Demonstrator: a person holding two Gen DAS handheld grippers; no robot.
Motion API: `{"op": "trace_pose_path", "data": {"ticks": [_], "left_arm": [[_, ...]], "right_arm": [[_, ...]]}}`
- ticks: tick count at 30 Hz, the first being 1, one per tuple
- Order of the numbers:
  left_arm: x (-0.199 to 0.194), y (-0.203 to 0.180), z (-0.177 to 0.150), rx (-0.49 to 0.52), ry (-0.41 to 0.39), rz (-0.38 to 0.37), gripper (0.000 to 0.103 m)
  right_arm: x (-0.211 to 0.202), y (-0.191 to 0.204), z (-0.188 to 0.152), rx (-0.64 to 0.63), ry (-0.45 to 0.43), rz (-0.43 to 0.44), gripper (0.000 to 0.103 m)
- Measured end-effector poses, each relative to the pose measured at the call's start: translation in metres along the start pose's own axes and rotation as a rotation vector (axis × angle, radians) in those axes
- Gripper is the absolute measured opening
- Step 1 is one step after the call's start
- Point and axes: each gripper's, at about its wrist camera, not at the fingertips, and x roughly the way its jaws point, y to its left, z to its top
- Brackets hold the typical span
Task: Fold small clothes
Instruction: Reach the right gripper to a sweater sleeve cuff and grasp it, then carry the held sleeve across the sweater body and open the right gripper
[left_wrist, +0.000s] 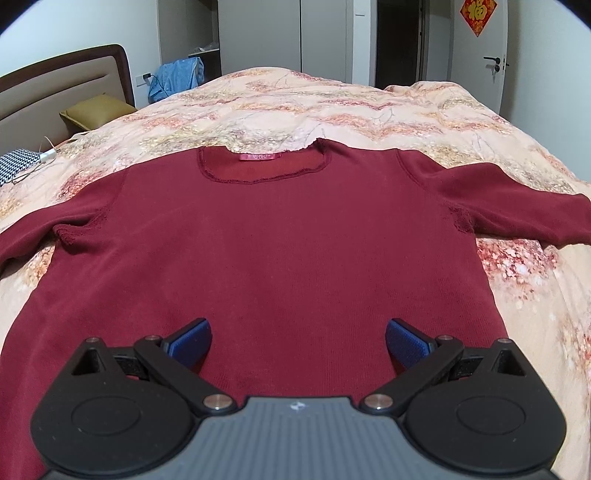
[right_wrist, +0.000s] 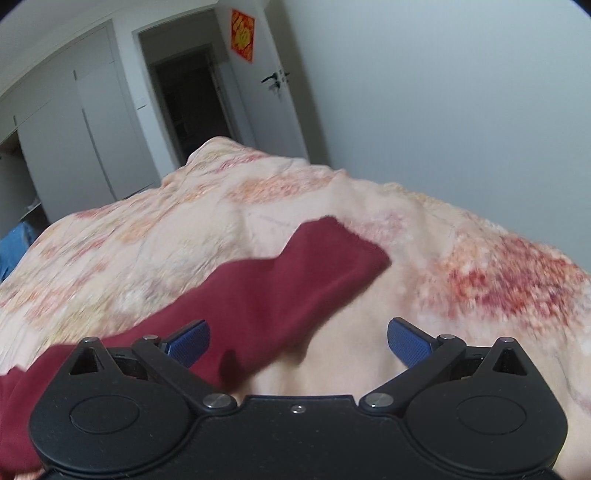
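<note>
A dark red long-sleeved knit top (left_wrist: 280, 236) lies face up and flat on the peach floral quilt (left_wrist: 332, 107) of the bed, neckline away, both sleeves spread outward. The left gripper (left_wrist: 297, 341) hangs over its lower body, blue-padded tongs spread wide, gripping nothing. Further right, the right gripper (right_wrist: 298, 341) is equally wide and empty above the top's right sleeve (right_wrist: 295, 273), whose cuff rests on the quilt.
</note>
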Motion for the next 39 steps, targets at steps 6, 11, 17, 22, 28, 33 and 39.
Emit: {"op": "trace_pose_path", "data": {"ticks": [6, 11, 17, 22, 28, 33, 39], "left_arm": [[-0.005, 0.012, 0.009, -0.038, 0.016, -0.027, 0.103], [-0.014, 0.023, 0.023, -0.055, 0.006, 0.004, 0.103], [-0.028, 0.046, 0.049, -0.098, -0.027, -0.009, 0.103], [-0.042, 0.076, 0.069, -0.14, -0.074, 0.016, 0.103], [-0.064, 0.128, 0.082, -0.229, -0.135, 0.059, 0.103], [-0.072, 0.175, 0.084, -0.317, -0.163, 0.099, 0.103], [-0.075, 0.224, 0.07, -0.418, -0.177, 0.13, 0.103]], "right_arm": [[0.022, -0.008, 0.012, 0.121, -0.033, -0.07, 0.068], [0.031, -0.013, 0.025, 0.144, -0.008, -0.106, 0.004], [-0.017, 0.045, 0.043, -0.108, -0.154, -0.038, 0.004], [-0.078, 0.131, 0.053, -0.335, -0.277, 0.165, 0.004], [-0.135, 0.252, 0.024, -0.602, -0.353, 0.416, 0.004], [-0.169, 0.346, -0.039, -0.796, -0.349, 0.564, 0.004], [-0.199, 0.429, -0.144, -0.995, -0.243, 0.683, 0.004]]}}
